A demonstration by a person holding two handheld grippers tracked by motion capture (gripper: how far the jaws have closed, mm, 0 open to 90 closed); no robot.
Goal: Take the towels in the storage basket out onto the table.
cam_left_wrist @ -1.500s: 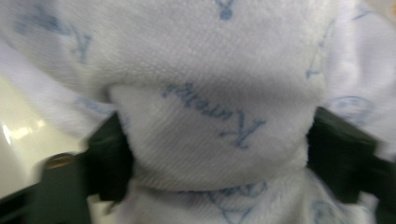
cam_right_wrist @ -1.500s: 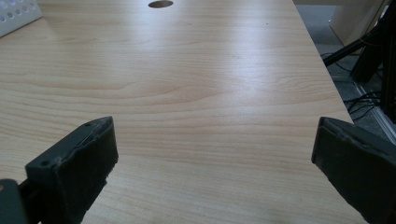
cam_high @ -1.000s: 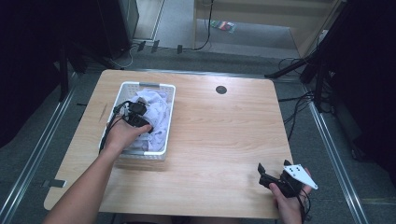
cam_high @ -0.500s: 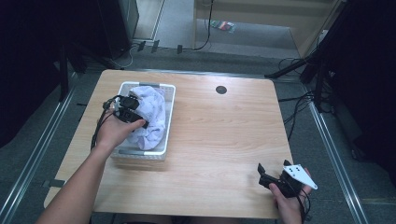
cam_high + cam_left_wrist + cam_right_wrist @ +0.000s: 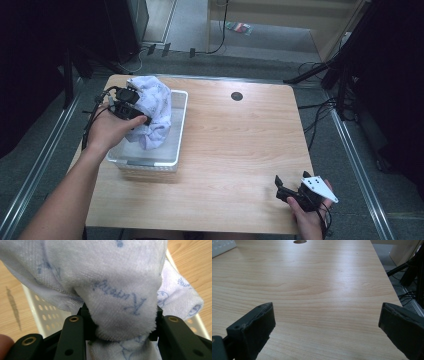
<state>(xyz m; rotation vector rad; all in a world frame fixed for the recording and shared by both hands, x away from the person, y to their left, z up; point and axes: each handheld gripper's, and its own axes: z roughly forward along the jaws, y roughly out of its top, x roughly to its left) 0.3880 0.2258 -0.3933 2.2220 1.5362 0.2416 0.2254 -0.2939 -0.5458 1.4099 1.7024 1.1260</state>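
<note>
**Operator:** While I log this, item one: left hand-held gripper (image 5: 134, 104), jaws clamped on a bunched fold of the white printed towel (image 5: 152, 107). I see the cloth pinched between both jaws in the left gripper view, the towel (image 5: 120, 290) bulging above them.

**Checker:** Location of the towel?

**Operator:** Raised above the white perforated basket (image 5: 179, 130) at the tabletop's (image 5: 240, 150) left side; its lower end hangs down into the basket, and I cannot tell whether it touches the floor of it.

**Checker:** Item two?

**Operator:** Right hand-held gripper (image 5: 287, 192), jaws spread wide and empty, low over bare wood at the near right corner, well apart from the basket.

**Checker:** Handling note for the lift?

**Operator:** My judgement: I should raise straight up until the tail clears the rim, so the light basket is not dragged or tipped. The grip is on a thick bunch, so I would hold pressure steady and carry slowly toward open wood, where the idle gripper can take a corner.
</note>
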